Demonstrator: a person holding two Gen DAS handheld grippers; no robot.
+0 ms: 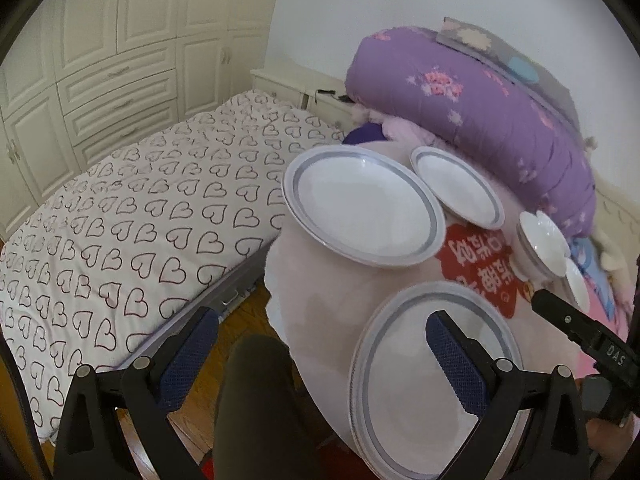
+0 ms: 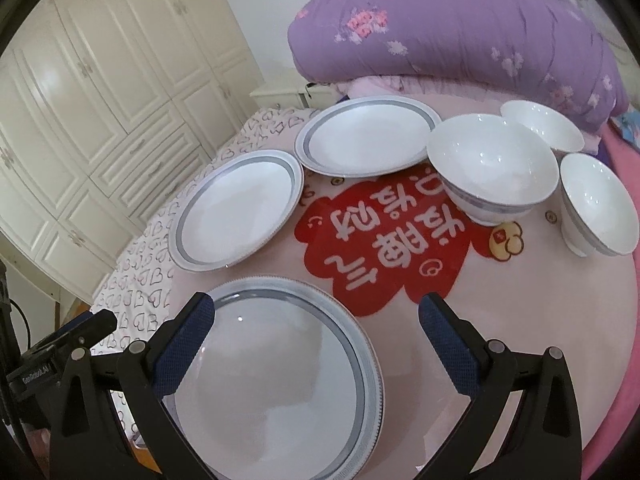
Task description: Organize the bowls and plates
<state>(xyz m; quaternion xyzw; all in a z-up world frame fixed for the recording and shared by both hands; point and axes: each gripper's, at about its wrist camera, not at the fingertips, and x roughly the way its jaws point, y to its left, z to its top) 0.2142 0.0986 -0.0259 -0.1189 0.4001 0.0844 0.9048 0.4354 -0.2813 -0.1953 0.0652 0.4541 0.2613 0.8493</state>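
Note:
Three white plates with grey rim bands lie on a round pink table (image 2: 520,320). The near plate (image 2: 276,380) sits under my open right gripper (image 2: 316,308), whose left finger hangs over it. A middle plate (image 2: 236,210) and a far plate (image 2: 368,136) lie beyond. Three white bowls stand at the right: a large one (image 2: 492,164), one behind it (image 2: 544,124) and one nearer (image 2: 596,204). My left gripper (image 1: 322,320) is open and holds nothing, with its right finger over the near plate (image 1: 432,376).
A bed with a heart-print sheet (image 1: 120,220) lies left of the table. A rolled purple quilt (image 1: 480,108) borders the table's far side. White wardrobes (image 1: 100,40) line the wall. A person's dark-clad leg (image 1: 252,400) is between my left fingers, above wooden floor.

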